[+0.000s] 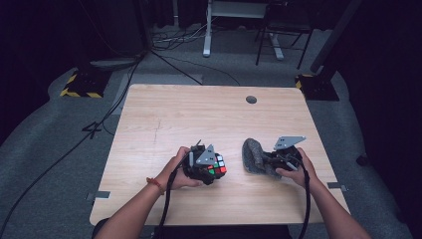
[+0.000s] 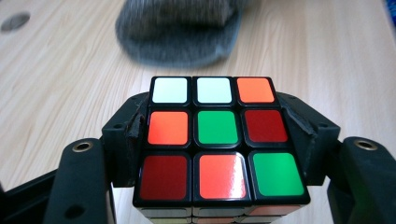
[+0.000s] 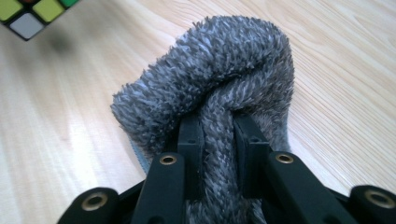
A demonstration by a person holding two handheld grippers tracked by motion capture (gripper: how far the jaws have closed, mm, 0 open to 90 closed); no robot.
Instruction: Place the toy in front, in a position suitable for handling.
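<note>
A scrambled Rubik's cube [image 1: 217,166] [image 2: 219,140] sits between the jaws of my left gripper [image 1: 211,168] [image 2: 219,133], just above the wooden table [image 1: 199,114]; both pads press its sides, and the top face shows white, orange, green and red squares. To its right lies a fluffy grey cloth [image 1: 252,154] [image 3: 219,60], bunched into a hump. My right gripper [image 1: 267,160] [image 3: 218,135] pinches a fold of it between its pads. The cloth [image 2: 180,32] lies just beyond the cube, and a corner of the cube [image 3: 32,11] appears at the upper left in the right gripper view.
A round cable hole [image 1: 251,99] [image 2: 15,21] is near the table's far edge. Cables [image 1: 114,104] run over the grey floor to the left, and desk and chair legs [image 1: 268,45] stand behind the table.
</note>
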